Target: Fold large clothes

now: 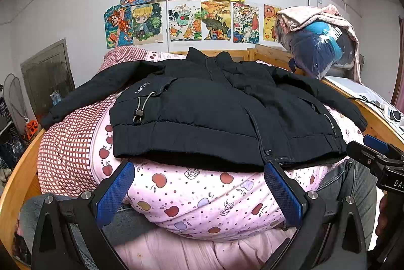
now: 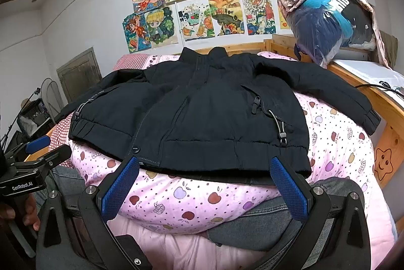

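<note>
I am holding my left gripper [image 1: 198,184] wide open at the bottom of the frame, gripping nothing, just below the hem of the jacket [image 1: 202,108]. My right gripper [image 2: 205,181] is gaping too, empty. The jacket is lying flat, sleeves spread, across frame centre on the pink quilt [image 2: 202,204].

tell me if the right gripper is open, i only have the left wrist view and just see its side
observer: yes, the right gripper is open, blue pads spread wide and holding nothing.
operator: anything on that side's pocket
observer: a zip pull sticks out at the pocket of the jacket.
operator: what's past the quilt there
observer: a smiling star on the wooden bed frame.
</note>
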